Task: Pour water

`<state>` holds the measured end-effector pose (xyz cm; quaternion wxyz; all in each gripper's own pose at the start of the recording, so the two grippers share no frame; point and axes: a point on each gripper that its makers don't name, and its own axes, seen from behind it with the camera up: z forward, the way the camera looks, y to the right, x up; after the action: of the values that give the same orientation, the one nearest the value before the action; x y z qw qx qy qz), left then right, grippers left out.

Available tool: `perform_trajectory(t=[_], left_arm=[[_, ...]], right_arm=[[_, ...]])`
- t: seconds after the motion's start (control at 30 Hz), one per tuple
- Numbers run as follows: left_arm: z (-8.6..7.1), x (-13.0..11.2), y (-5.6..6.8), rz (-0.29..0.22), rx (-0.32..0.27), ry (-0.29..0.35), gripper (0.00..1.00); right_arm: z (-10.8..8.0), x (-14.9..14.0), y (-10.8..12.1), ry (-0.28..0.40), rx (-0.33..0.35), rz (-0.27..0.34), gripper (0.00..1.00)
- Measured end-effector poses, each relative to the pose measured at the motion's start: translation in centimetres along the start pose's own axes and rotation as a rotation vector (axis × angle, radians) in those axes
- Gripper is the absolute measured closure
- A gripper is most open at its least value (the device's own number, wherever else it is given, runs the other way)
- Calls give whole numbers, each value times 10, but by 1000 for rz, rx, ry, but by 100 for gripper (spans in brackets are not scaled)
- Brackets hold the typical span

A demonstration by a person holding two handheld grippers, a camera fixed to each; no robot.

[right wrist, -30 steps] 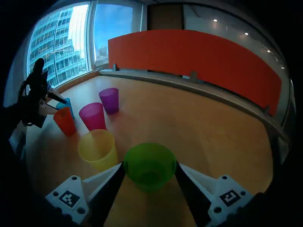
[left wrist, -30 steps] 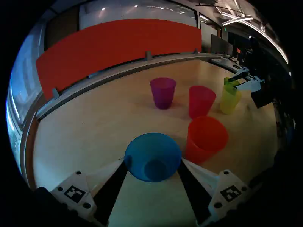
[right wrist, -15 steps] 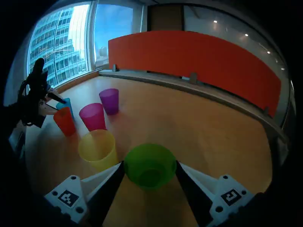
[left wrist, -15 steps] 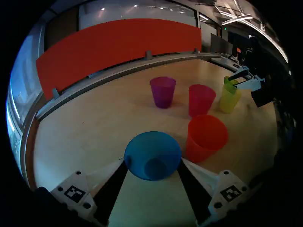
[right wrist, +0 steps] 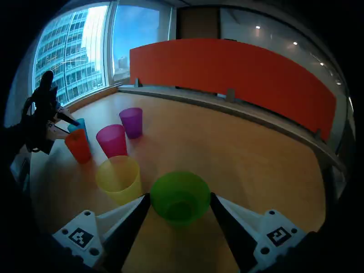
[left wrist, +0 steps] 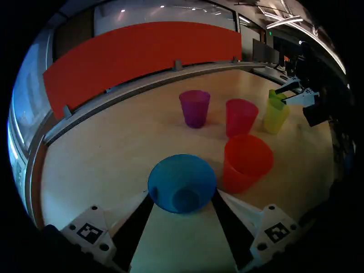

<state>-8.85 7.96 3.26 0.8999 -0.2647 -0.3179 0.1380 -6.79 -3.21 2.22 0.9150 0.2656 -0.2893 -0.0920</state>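
Plastic cups, probably light, thin and squashable, suit gentle mid-wall grips: left gripper (left wrist: pixel 182 195) pinches the blue cup (left wrist: pixel 182 181), right gripper (right wrist: pixel 179 196) pinches the green cup (right wrist: pixel 180 185).

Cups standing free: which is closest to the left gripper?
The orange cup, right beside the blue cup the left gripper holds; the pink cup, purple cup and yellow cup stand farther off.

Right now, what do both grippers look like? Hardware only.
Left gripper and right gripper match: white wedge-shaped fingers with black inner faces, each base carrying a square black-and-white marker flanked by dark screws.
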Motion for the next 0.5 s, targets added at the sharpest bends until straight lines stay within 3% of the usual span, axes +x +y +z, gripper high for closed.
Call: perform_trajectory(t=[0.5], left_arm=[[-10, -17, -10, -3, 27, -33, 12]], right_arm=[[-19, -6, 1, 2, -21, -2, 1]])
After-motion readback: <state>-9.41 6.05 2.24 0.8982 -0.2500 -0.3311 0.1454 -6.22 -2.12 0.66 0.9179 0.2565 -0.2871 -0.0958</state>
